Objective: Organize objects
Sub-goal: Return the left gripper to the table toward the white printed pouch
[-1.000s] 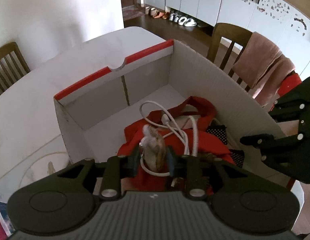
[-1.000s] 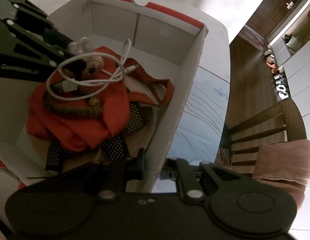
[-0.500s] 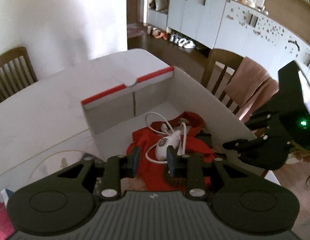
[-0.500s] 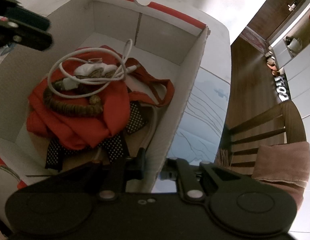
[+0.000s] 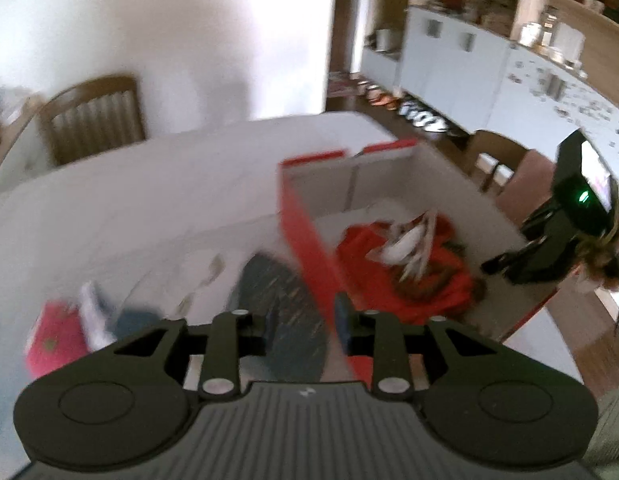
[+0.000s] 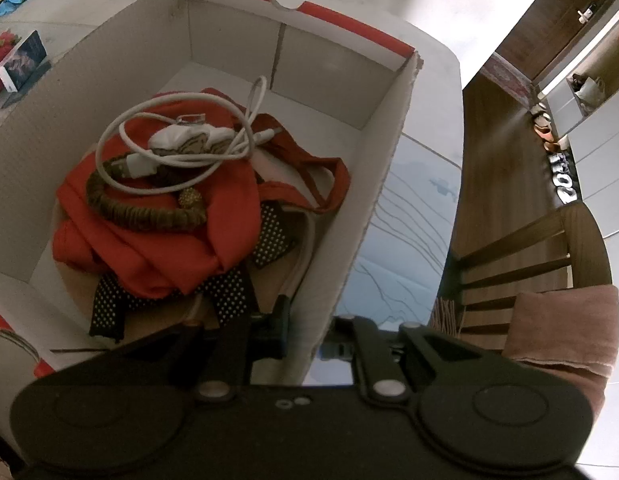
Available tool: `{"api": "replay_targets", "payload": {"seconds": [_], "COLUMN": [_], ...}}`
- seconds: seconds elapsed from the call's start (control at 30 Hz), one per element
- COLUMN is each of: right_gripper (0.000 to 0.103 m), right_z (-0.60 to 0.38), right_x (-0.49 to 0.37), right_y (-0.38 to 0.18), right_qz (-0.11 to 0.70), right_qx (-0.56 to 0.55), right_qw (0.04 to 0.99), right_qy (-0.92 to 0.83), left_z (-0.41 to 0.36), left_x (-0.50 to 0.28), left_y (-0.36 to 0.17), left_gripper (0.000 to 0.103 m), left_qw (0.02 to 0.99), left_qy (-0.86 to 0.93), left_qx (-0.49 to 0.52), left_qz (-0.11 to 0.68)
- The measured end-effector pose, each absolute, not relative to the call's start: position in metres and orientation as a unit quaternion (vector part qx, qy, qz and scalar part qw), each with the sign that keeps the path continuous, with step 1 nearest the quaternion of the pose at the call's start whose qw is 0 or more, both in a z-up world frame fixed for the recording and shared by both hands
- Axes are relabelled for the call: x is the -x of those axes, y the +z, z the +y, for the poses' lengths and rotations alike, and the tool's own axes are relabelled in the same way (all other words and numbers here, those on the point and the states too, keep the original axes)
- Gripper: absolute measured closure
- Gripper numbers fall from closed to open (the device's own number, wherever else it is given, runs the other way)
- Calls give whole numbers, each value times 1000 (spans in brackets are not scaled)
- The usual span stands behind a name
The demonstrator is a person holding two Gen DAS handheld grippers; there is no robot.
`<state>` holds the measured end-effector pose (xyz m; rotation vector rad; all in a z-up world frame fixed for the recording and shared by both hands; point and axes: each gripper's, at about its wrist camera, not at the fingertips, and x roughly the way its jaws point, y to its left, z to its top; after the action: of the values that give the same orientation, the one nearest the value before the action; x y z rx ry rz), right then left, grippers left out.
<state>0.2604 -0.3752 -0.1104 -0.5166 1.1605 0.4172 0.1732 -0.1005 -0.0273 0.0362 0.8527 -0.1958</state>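
Swung away from the box since a second back, left gripper now out over the desk beside its red wall, picture smeared. Dropped the small shell-like trinket inside, on the white cable and red cloth. Jaws just been opening, spread and empty. Right gripper pinching the box's near wall, steadying it. Between items, by the look of it. Next up, likely: picking from the blurred clutter outside the box, a dark flat thing or the pink item, then carrying it in.
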Motion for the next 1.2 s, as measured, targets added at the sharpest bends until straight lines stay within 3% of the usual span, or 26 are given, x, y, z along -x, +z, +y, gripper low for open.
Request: {"api": "replay_targets", "payload": {"seconds": [0.07,0.5,0.57,0.8,1.2], "right_gripper": [92,91,91,91,91], "right_z": [-375,-375,-375,-375,-375], "right_x": [-260,-262,-262,-262,-262], "right_y": [-111,-112,-112,-113,-115], "right_qz": [539,541,542,542,541], "right_qx": [239,241,241,240,242], "right_qw": [784,782,782,782,782], "right_qy": [193,194,194,194,194], "left_z": [-82,32,48,92,148], "left_x": [-159,-111,-106,-100,-105], "left_y": [-34,-74,-80,-98,-136], "left_gripper": [43,38,29,22,22], "left_qw": [906,881,876,861,826], "left_qy": [-71,108,123,164,223], "left_qx": [0,41,46,56,83], "left_qz": [417,459,464,478,512]}}
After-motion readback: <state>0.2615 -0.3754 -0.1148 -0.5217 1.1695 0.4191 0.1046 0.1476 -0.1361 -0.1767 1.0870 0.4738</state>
